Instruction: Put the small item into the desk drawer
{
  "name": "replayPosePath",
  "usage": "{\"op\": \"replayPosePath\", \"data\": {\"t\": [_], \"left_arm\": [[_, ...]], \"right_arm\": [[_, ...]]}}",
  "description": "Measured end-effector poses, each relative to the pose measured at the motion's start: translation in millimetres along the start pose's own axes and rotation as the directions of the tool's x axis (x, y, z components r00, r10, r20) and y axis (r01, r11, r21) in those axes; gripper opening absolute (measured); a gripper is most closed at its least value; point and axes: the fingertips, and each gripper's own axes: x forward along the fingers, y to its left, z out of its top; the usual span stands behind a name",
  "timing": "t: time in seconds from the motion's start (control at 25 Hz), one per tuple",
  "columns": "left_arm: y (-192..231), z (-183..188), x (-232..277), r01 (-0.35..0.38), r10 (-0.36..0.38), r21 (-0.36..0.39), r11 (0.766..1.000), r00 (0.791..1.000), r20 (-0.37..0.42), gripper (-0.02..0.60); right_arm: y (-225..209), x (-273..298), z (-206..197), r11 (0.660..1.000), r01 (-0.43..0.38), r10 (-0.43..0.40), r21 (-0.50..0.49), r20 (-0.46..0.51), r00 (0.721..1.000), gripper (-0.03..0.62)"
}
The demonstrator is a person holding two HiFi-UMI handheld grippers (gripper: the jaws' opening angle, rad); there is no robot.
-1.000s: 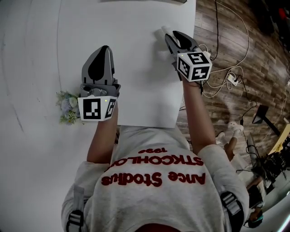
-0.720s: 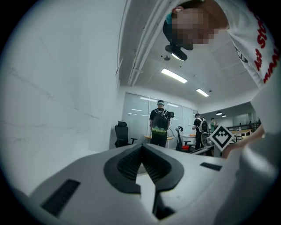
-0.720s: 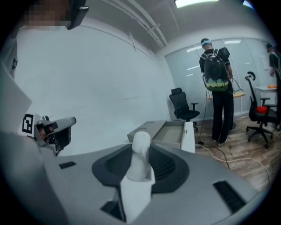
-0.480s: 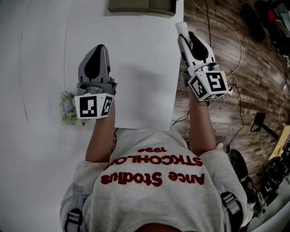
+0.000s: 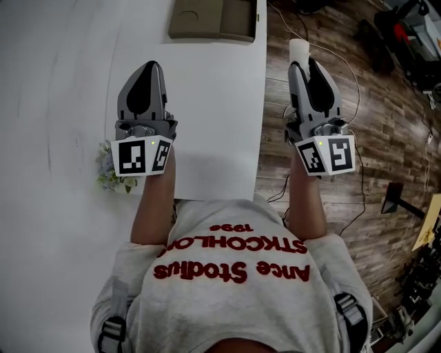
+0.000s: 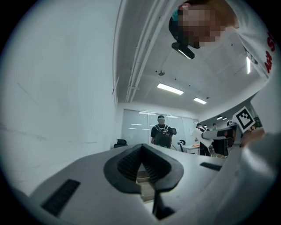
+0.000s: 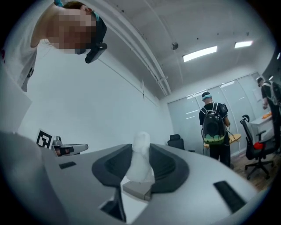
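Note:
My right gripper [image 5: 305,63] is shut on the small item [image 5: 300,49], a white stubby cylinder that sticks out past the fingertips. It hangs just off the white desk's [image 5: 207,124] right edge, above the wooden floor. In the right gripper view the small item [image 7: 141,157] stands upright between the dark pads of the right gripper [image 7: 141,166]. My left gripper [image 5: 147,69] is over the desk, shut to a point, with nothing in it. In the left gripper view the left gripper [image 6: 141,153] shows its pads meeting at the tip. An olive, tray-like open compartment [image 5: 213,19] lies at the desk's far edge.
A small bunch of artificial flowers [image 5: 110,172] lies at the desk's left side by my left forearm. Cables [image 5: 331,48] trail over the wooden floor on the right. A person with a backpack [image 7: 214,127] and an office chair [image 7: 257,149] stand in the room beyond.
My right gripper has carried the white item rightward, from over the desk's corner to beyond its right edge. The olive compartment has come into view at the top. The left gripper has hardly moved.

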Motion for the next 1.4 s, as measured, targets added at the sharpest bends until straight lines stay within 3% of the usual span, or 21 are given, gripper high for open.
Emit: {"op": "replayPosePath", "data": {"t": [0.2,0.64,0.8,0.96,1.08,1.24,1.4], "left_arm": [[-6.9,5.3,5.4,0.000,0.000,0.007,1.000,1.000,0.016,0.007],[4.8,-34.5,26.6,-0.020,0.020,0.001,1.000,0.999,-0.037,0.007],[18.7,-65.9,52.5,-0.024,0.024,-0.004,1.000,0.998,-0.054,0.007],[37.3,-105.1,95.5,-0.014,0.012,-0.017,1.000,0.995,-0.098,0.006],[48.9,-129.2,96.5,-0.015,0.013,-0.022,1.000,0.993,-0.119,0.007],[60.0,-157.7,90.4,-0.018,0.013,-0.036,0.999,0.991,-0.131,0.007],[61.4,-179.0,99.2,-0.012,0.005,-0.043,0.999,0.988,-0.156,0.006]], "right_arm": [[-8.1,-9.9,14.4,1.000,0.005,-0.005,0.000,0.035,0.999,0.126],[-23.6,30.3,-23.4,0.999,-0.041,0.043,0.034,-0.044,0.998,0.126],[-46.5,68.4,-60.3,0.986,-0.054,0.068,0.157,-0.086,0.994,0.126],[-79.3,123.5,-103.6,0.985,-0.040,0.068,0.169,-0.162,0.984,0.126],[-86.5,146.2,-143.1,0.982,-0.025,0.066,0.186,-0.219,0.974,0.126],[-90.2,172.3,-200.6,0.959,-0.012,0.096,0.284,-0.284,0.954,0.129],[-107.2,195.0,-245.8,0.970,0.010,0.080,0.242,-0.358,0.930,0.129]]}}
